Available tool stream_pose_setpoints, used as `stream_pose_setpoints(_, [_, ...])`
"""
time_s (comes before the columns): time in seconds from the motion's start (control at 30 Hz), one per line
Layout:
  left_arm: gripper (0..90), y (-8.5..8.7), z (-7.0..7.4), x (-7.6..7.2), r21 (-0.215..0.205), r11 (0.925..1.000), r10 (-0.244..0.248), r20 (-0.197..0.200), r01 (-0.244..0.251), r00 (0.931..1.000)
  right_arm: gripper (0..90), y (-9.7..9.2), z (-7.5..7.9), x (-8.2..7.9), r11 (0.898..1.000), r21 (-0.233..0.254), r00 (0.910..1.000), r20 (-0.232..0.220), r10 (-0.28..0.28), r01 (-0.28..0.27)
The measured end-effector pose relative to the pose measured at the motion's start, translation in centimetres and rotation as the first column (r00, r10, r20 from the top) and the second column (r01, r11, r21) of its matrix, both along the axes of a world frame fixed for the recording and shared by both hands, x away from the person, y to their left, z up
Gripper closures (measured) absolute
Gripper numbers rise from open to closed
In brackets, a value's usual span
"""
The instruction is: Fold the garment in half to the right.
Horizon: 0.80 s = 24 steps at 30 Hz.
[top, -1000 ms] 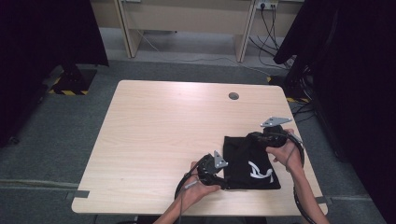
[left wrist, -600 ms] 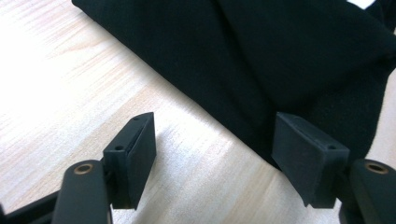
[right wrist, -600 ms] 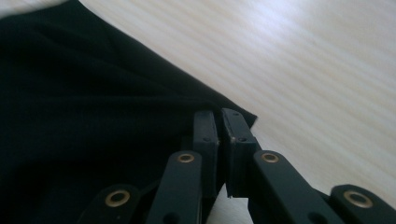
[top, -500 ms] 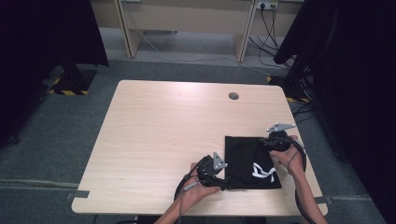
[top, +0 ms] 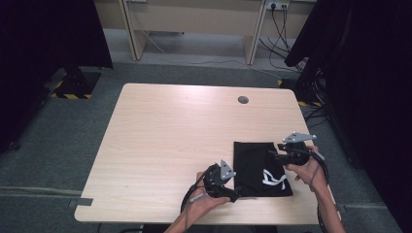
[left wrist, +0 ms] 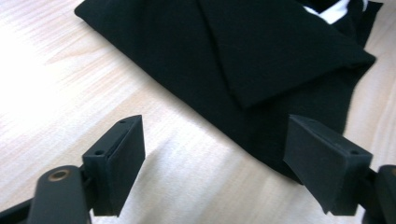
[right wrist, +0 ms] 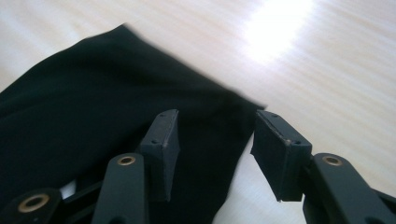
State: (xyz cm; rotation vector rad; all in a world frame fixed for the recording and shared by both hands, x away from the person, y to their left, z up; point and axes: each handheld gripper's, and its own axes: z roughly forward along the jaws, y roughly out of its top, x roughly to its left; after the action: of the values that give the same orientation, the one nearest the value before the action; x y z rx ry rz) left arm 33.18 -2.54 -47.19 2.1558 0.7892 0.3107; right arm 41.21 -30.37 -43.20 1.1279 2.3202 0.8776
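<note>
A black folded cloth point(top: 257, 165) with a white logo point(top: 273, 178) lies flat on the near right part of the wooden table point(top: 160, 145). My left gripper point(top: 234, 194) sits at the cloth's near left corner, and its jaws have just been opening. In the left gripper view the left gripper point(left wrist: 215, 163) is open over bare wood, its right jaw beside the cloth point(left wrist: 261, 60). My right gripper point(top: 273, 154) is at the cloth's far right edge. Its jaws have just been opening, and the right gripper point(right wrist: 215, 149) is open above the cloth's edge point(right wrist: 93, 107) without pressing on it.
A round cable hole point(top: 243, 100) sits in the table near its far edge. Black curtains point(top: 369, 73) hang close on the right and on the left point(top: 43, 39). Cables point(top: 286, 19) run across the floor behind the table.
The right gripper has shifted a little right and down at the cloth's far right edge. The cloth now lies flatter and squarer. The left gripper has stayed in place.
</note>
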Motion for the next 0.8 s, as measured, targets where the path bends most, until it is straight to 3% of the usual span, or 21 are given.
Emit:
stream_pose_setpoints(0.13, [17.8, -0.2, -0.5, -0.3, 0.03, 0.9995, -0.003, 0.001, 0.003, 1.0, 50.8, 0.2, -0.8, -2.0, 0.999, -0.013, 0.9994, -0.013, 0.033, -0.034])
stream_pose_setpoints(0.27, [17.3, -0.2, -0.8, -0.4, 0.019, 0.9998, 0.009, -0.003, -0.009, 1.0, 51.3, 0.5, -2.2, -3.4, 0.997, -0.048, 0.9978, -0.039, 0.053, -0.055])
stream_pose_setpoints(0.5, [17.5, 0.7, -0.8, -0.5, 0.021, 0.9996, 0.021, -0.004, -0.021, 0.9998, 53.0, 1.0, -2.9, -3.4, 0.999, -0.006, 0.9988, -0.033, 0.036, -0.036])
stream_pose_setpoints(0.63, [17.6, 2.4, -0.8, -0.6, 0.03, 0.9983, 0.049, 0.009, -0.049, 0.9988, 53.0, 2.2, -3.2, -3.3, 0.999, 0.018, 0.9988, -0.025, 0.041, -0.041])
stream_pose_setpoints(0.8, [17.6, 5.1, -0.9, -0.2, 0.021, 0.9953, 0.095, -0.008, -0.095, 0.9955, 53.0, 4.5, -3.2, -2.7, 0.999, 0.021, 0.9984, -0.025, 0.05, -0.05])
